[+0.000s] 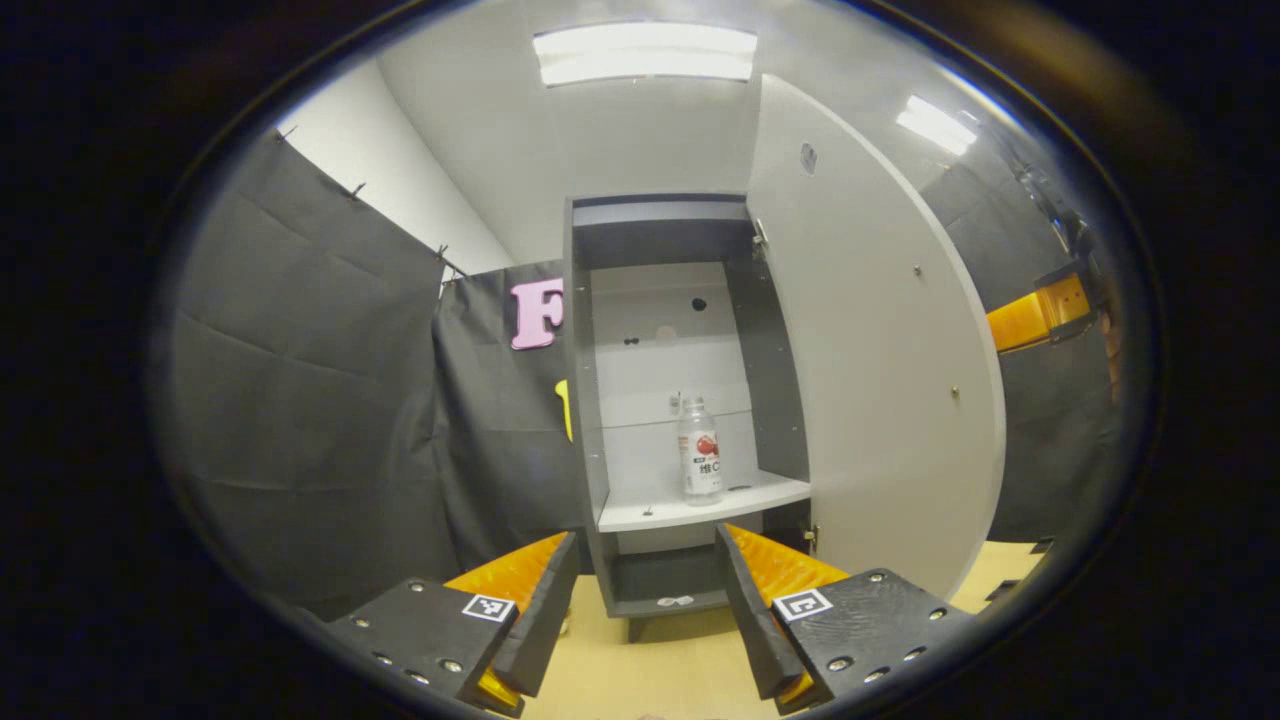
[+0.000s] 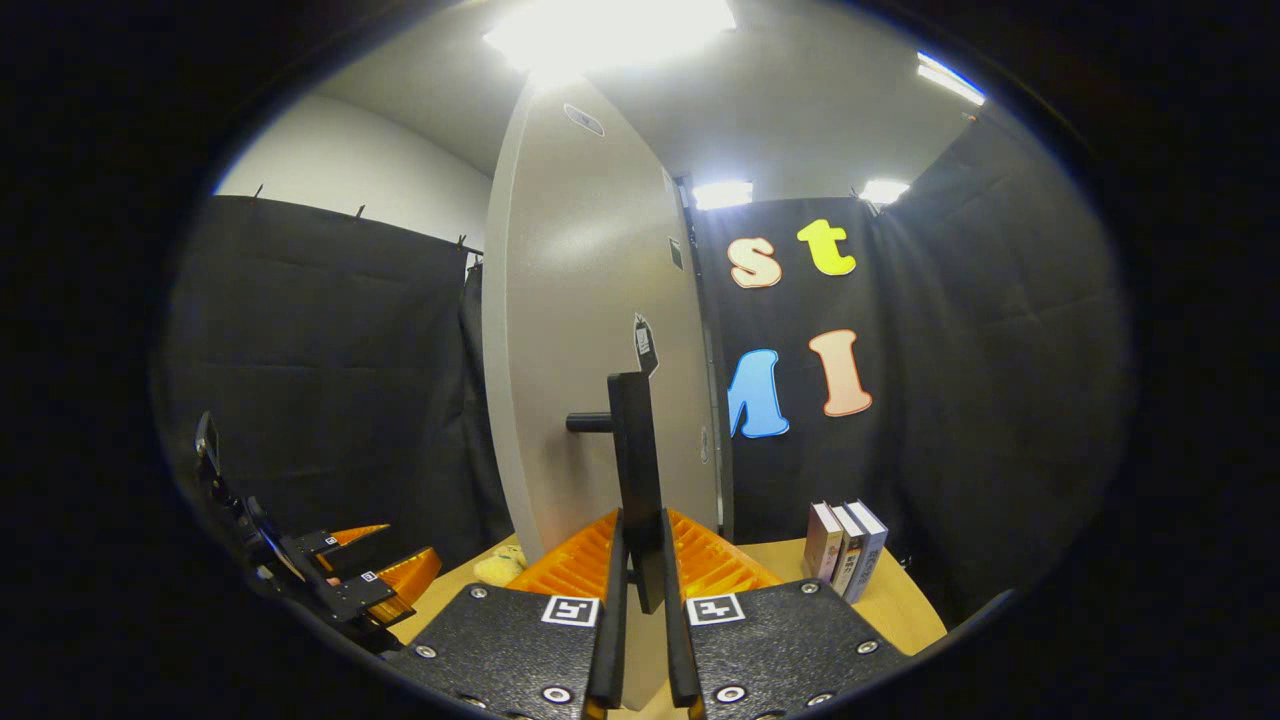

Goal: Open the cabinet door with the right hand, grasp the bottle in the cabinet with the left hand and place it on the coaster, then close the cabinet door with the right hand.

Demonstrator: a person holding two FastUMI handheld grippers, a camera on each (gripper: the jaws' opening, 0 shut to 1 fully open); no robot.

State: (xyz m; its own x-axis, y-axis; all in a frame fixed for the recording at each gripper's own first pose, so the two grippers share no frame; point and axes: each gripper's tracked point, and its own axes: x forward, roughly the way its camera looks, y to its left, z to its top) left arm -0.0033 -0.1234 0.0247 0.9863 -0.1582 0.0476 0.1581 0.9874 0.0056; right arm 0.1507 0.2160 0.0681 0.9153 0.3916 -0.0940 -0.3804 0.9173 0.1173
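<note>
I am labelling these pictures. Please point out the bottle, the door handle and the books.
bottle [image 1: 700, 450], left gripper view, on its label.
door handle [image 2: 632, 440], right gripper view, on its vertical bar.
books [image 2: 846, 550], right gripper view, on the middle spine.

The left gripper view looked level and straight into the open grey cabinet [image 1: 680, 400] from a short way back, low over the light wooden tabletop [image 1: 650, 670], with the pale swung-out cabinet door [image 1: 880, 380] along its right side. The right gripper view sat very close against that same door's outer face [image 2: 590, 350], facing along it toward the black cloth wall [image 2: 950, 350]. Both views shared the door and the tabletop; the right gripper view also caught the left gripper [image 2: 385, 580] at its lower left.
</note>
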